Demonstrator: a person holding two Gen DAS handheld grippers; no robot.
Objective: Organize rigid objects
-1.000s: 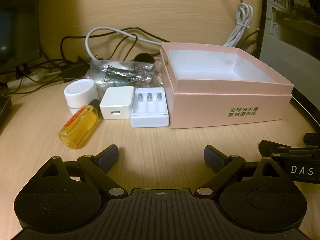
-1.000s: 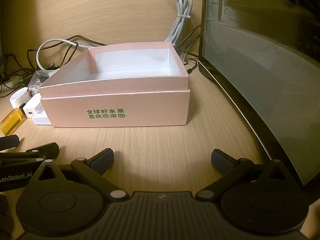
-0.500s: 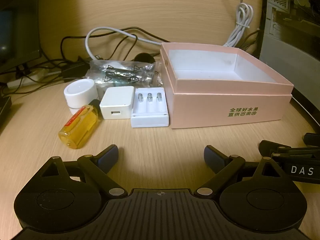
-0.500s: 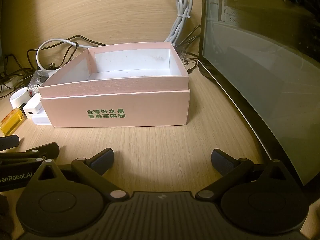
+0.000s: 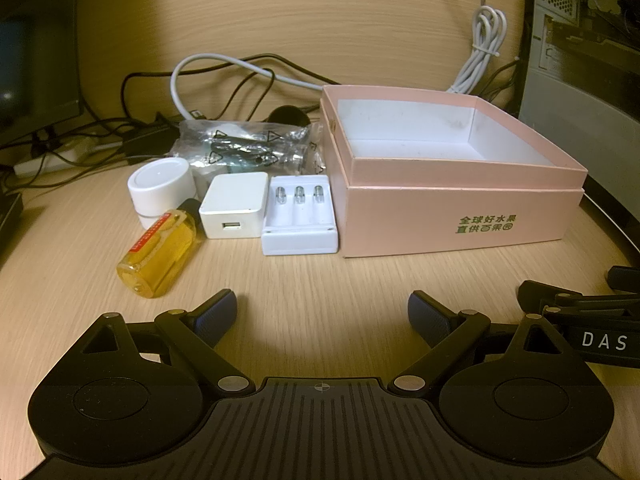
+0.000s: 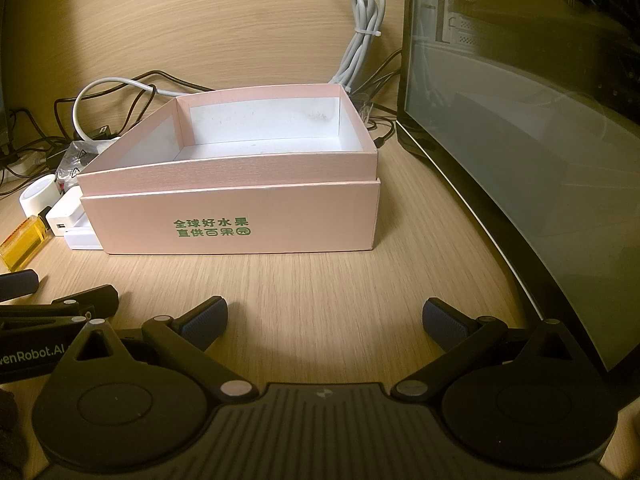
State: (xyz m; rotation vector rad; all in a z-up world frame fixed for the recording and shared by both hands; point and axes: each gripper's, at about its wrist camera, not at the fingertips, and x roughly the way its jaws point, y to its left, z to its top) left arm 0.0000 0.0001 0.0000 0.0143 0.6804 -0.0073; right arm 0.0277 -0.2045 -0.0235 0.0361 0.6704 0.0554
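An open pink box (image 5: 460, 220) with a bare white inside stands on the wooden desk, also seen in the right wrist view as the pink box (image 6: 240, 224). Left of it lie a white battery holder (image 5: 299, 220), a white USB charger (image 5: 235, 205), a yellow bottle (image 5: 160, 250) on its side, a round white jar (image 5: 160, 188) and a clear plastic bag (image 5: 248, 148) of small parts. My left gripper (image 5: 322, 314) stands open near the desk's front, holding nothing. My right gripper (image 6: 324, 320) is open and empty before the box.
Tangled black and white cables (image 5: 224, 80) run along the back wall. A bundled white cable (image 6: 362, 40) hangs behind the box. A dark monitor screen (image 6: 520, 140) stands close on the right. The other gripper (image 5: 580, 320) pokes in at the right edge.
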